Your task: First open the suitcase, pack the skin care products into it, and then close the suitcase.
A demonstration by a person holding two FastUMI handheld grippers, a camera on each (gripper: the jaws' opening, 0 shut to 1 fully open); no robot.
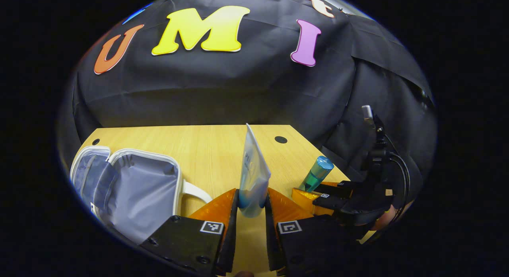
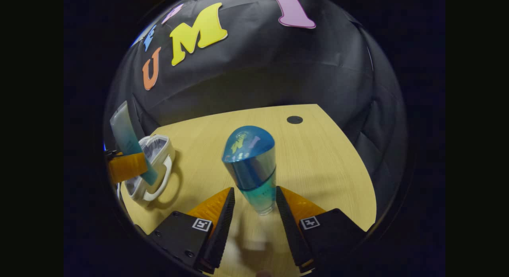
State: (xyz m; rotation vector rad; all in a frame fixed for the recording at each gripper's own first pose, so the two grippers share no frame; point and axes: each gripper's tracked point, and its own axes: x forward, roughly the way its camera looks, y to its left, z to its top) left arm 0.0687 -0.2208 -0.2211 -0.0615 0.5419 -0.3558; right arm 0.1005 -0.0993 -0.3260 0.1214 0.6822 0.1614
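Clamping tube [image 1: 253, 173], left gripper [image 1: 251, 207]; right gripper [image 2: 254, 201] seemingly gripping bottle [image 2: 251, 169].

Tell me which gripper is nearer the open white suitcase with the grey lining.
Left. The left gripper, holding a white-and-blue tube, is just beside the suitcase; the right gripper, around a blue bottle, sits farther away.

Bare tabletop and backdrop

A light wooden table [image 1: 206, 149] carries a round dark hole [image 1: 280, 139] near its far right corner; black cloth [image 1: 222, 90] hangs behind it.
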